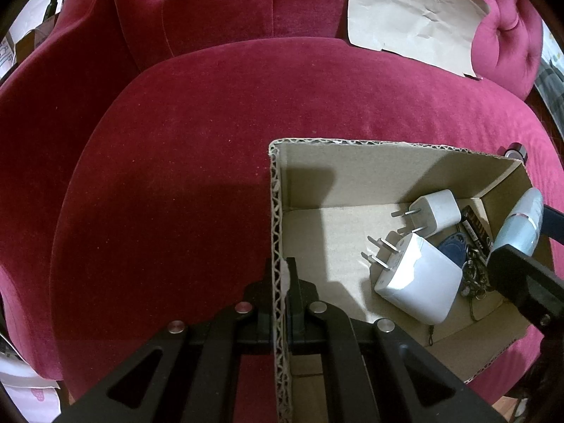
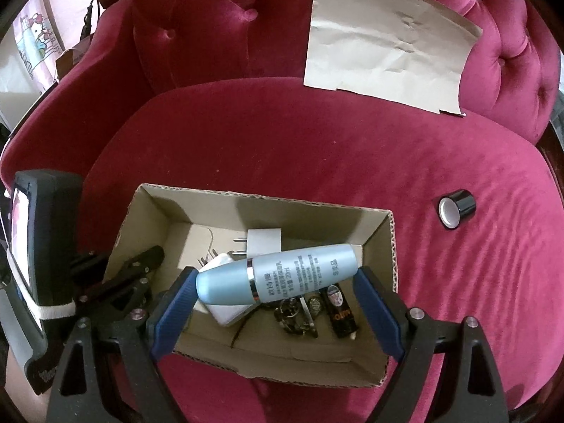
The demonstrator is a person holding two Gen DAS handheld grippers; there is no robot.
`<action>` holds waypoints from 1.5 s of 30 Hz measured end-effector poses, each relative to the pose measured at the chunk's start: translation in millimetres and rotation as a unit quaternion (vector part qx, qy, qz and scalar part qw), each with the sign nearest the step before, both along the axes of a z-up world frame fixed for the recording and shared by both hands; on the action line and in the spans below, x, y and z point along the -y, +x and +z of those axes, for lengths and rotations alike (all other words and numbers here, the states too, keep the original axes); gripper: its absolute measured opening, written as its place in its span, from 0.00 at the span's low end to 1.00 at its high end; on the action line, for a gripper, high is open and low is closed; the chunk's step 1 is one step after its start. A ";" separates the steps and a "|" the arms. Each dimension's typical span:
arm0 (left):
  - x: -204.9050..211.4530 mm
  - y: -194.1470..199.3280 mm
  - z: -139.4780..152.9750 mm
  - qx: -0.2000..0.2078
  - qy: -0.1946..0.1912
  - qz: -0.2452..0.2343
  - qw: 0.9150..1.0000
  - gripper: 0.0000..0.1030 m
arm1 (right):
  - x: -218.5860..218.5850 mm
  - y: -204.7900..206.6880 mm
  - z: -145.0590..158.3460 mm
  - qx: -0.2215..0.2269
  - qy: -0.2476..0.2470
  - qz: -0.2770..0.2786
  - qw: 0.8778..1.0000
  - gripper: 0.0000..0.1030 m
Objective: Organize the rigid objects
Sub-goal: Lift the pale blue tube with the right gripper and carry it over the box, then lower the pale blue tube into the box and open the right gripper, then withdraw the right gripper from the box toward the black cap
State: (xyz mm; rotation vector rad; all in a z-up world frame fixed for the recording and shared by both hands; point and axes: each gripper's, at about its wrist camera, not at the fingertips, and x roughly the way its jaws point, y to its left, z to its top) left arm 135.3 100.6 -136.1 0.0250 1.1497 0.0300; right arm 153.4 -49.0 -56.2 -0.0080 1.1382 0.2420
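sofa (image 2: 317, 148): plush red velvet | box (image 2: 393, 246): matt corrugated cardboard | bottle (image 2: 282, 275): smooth pale-blue plastic, shiny metal band | chargers (image 1: 423, 278): glossy white plastic, metal prongs | sheet (image 2: 384, 42): creased paper

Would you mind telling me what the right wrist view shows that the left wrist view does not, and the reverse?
Only the right wrist view shows the whole light blue bottle held end to end between the right gripper's blue pads, and the whole black tape roll on the cushion right of the box. Only the left wrist view shows the left gripper shut on the cardboard box's left wall. Both show the box on the red sofa, the white chargers inside, and the creased paper sheet.
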 end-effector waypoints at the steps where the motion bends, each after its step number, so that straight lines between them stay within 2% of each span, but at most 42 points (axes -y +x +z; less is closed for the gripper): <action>1: 0.1 0.1 0.0 0.000 0.000 0.000 1.000 0.03 | -0.2 0.2 -0.5 -0.001 0.000 0.000 1.000 0.88; 13: -0.8 0.2 0.1 0.000 0.000 -0.001 1.000 0.03 | 0.7 1.5 1.2 0.003 0.006 -0.007 1.000 0.89; 17: -0.8 0.2 0.8 0.000 0.001 -0.001 1.000 0.03 | 1.5 2.1 0.8 0.002 0.000 -0.005 1.000 1.00; 29: -1.0 0.2 1.6 0.001 0.001 -0.001 1.000 0.03 | 6.7 -3.2 -1.0 0.006 -0.022 0.001 1.000 1.00; 45: -0.6 0.9 1.0 0.000 0.003 -0.002 1.000 0.03 | 29.7 -0.3 22.1 0.021 -0.025 -0.002 0.999 1.00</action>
